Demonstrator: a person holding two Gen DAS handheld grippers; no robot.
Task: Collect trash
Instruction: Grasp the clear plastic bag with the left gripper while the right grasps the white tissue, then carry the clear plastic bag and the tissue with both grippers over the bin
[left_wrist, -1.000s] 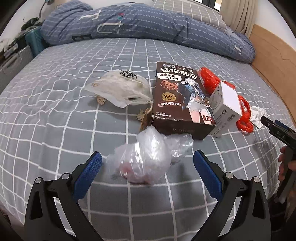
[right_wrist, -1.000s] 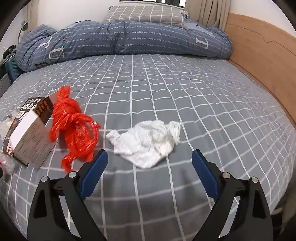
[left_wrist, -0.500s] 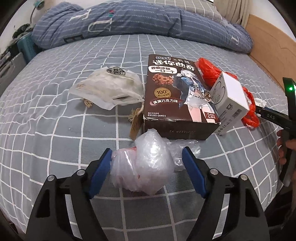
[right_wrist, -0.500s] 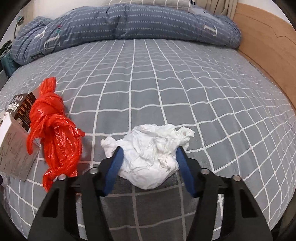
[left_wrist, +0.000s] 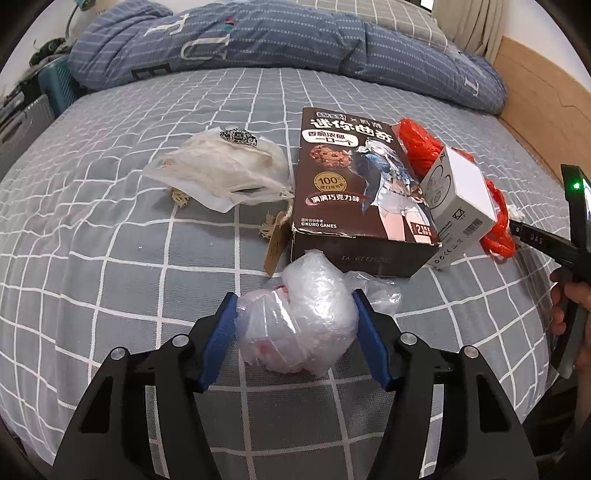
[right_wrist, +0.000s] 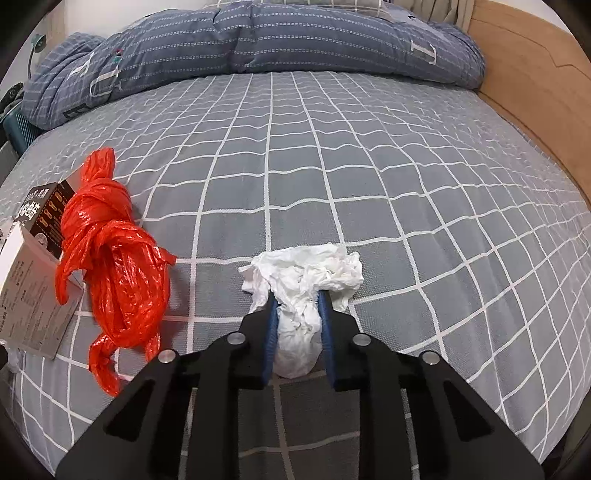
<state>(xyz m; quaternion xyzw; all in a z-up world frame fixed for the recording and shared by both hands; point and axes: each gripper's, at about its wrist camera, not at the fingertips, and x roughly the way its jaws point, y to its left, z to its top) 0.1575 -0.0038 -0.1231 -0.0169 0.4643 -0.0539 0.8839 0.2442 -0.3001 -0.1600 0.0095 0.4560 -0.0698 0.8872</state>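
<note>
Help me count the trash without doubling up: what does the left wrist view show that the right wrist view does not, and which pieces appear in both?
Only the left wrist view shows the clear plastic bag between the left gripper fingers, the whitish crumpled bag with a QR sticker, and the paper tag beside the box.

Only the right wrist view shows the white tissue pinched by the right gripper.

Both show the brown cookie box, the small white box, the red plastic bag and the checked bedsheet.

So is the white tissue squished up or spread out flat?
Squished up. The tissue is a crumpled wad, pinched in its middle by the right gripper.
</note>
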